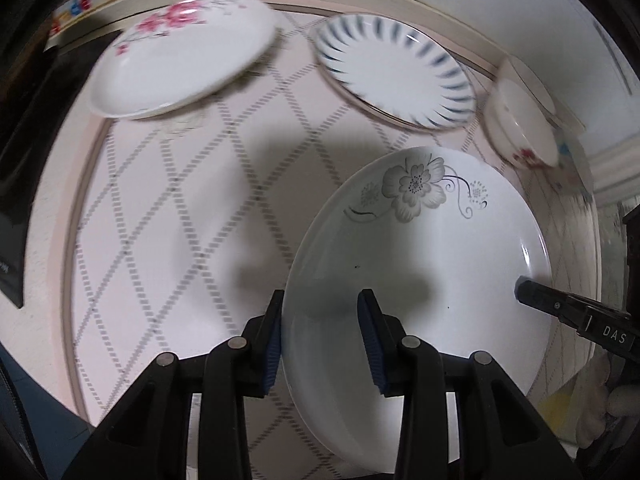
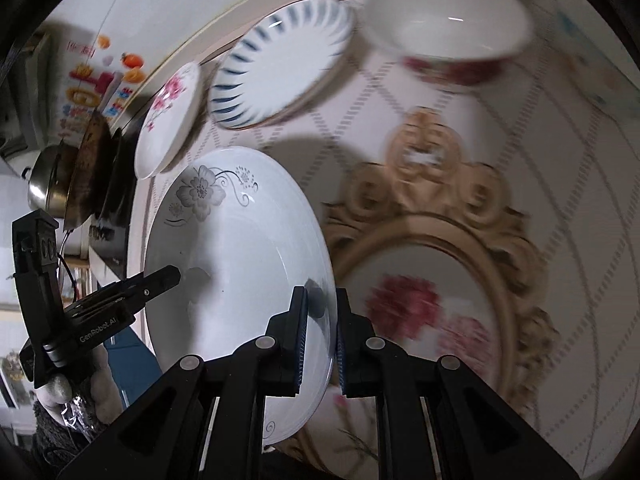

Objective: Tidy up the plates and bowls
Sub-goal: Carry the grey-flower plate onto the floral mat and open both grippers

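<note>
A white plate with a grey flower [image 1: 424, 264] is held off the table between both grippers. My left gripper [image 1: 322, 300] is shut on its left rim. My right gripper [image 2: 322, 300] is shut on its right rim, and the plate [image 2: 240, 264] shows tilted there. The left gripper also shows in the right wrist view [image 2: 160, 280]. Farther back lie a pink-flower plate [image 1: 180, 52], a blue-striped plate [image 1: 396, 72] and a white bowl with red flowers [image 1: 520, 128]. The bowl [image 2: 452, 36] shows at the top of the right wrist view.
The table [image 1: 180, 220] has a pink cloth with a grey diamond pattern. A gold-framed oval mat with red flowers [image 2: 432, 272] lies under the right side. A steel pot [image 2: 44, 180] and dark pans stand at the left beyond the table.
</note>
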Available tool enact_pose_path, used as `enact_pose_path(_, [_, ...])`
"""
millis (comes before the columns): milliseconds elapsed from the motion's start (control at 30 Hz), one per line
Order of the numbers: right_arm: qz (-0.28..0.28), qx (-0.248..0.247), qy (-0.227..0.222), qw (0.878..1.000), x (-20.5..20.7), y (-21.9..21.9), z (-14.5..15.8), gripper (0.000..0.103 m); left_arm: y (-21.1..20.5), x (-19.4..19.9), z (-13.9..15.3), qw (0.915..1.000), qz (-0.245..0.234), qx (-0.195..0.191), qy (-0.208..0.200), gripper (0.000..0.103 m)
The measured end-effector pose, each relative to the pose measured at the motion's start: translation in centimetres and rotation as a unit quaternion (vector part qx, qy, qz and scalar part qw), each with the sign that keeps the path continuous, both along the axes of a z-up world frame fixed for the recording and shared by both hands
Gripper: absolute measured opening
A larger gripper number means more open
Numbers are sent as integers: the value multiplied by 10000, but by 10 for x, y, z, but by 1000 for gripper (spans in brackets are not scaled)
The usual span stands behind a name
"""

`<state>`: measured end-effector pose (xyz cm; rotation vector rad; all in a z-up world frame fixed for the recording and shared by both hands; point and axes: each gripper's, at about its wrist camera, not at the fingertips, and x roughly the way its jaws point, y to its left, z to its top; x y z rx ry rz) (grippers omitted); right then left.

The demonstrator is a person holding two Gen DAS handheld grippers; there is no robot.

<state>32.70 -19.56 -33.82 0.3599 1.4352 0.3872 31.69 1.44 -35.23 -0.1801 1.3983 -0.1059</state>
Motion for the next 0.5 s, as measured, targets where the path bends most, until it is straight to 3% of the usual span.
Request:
enact_pose_path(167, [-313, -58, 38, 9995, -14, -40, -7, 15, -23, 2, -6, 9997, -240, 6, 41, 33])
enact_pose_path(500, [-573, -93, 88, 9983, -25, -70, -21, 15, -45, 6, -17, 9992, -379, 125, 63, 33])
